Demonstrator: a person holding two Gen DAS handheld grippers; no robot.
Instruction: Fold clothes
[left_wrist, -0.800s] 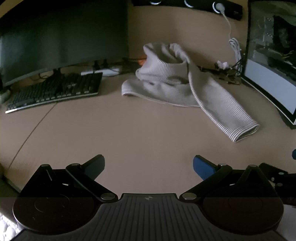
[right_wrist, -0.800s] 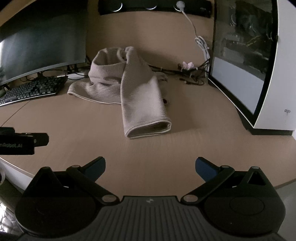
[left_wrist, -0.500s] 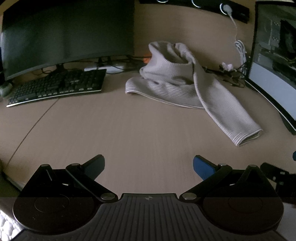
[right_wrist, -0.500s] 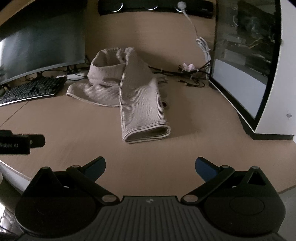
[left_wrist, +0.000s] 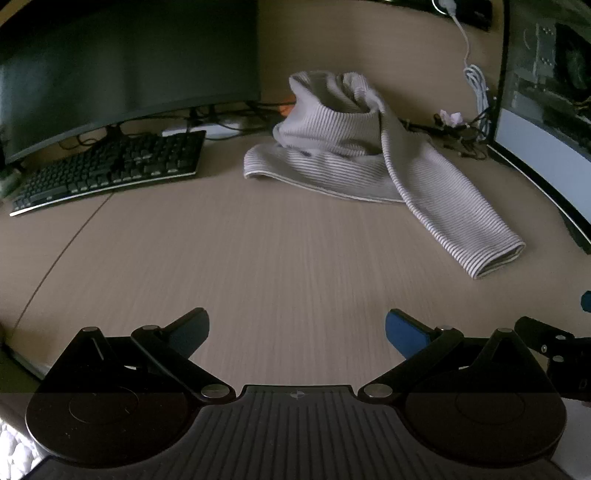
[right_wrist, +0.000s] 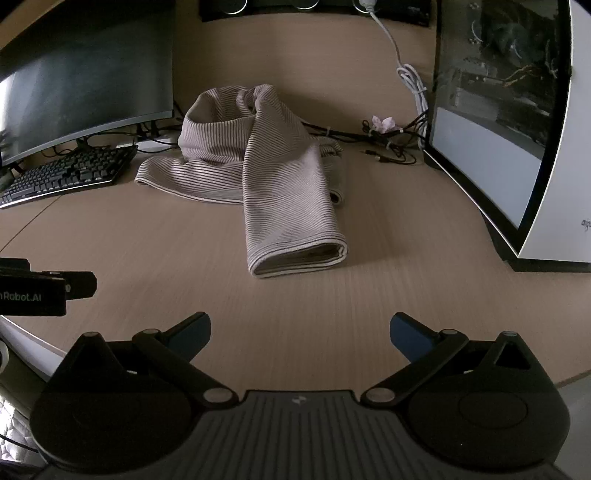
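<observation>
A beige ribbed garment with thin stripes lies crumpled at the back of the wooden desk. One sleeve stretches toward me, its cuff lying open on the wood. My left gripper hovers over bare desk, well short of the garment, open with nothing between its blue-padded fingers. My right gripper is likewise open and empty, a short way before the cuff. The left gripper's body shows at the left edge of the right wrist view.
A dark monitor and a black keyboard stand at the back left. A white glass-sided computer case stands at the right. Cables and a white cord run along the back wall. The desk's curved front edge is near.
Both grippers have moved forward, toward the garment, which now looks larger and closer in both views. Both stay open and empty.
</observation>
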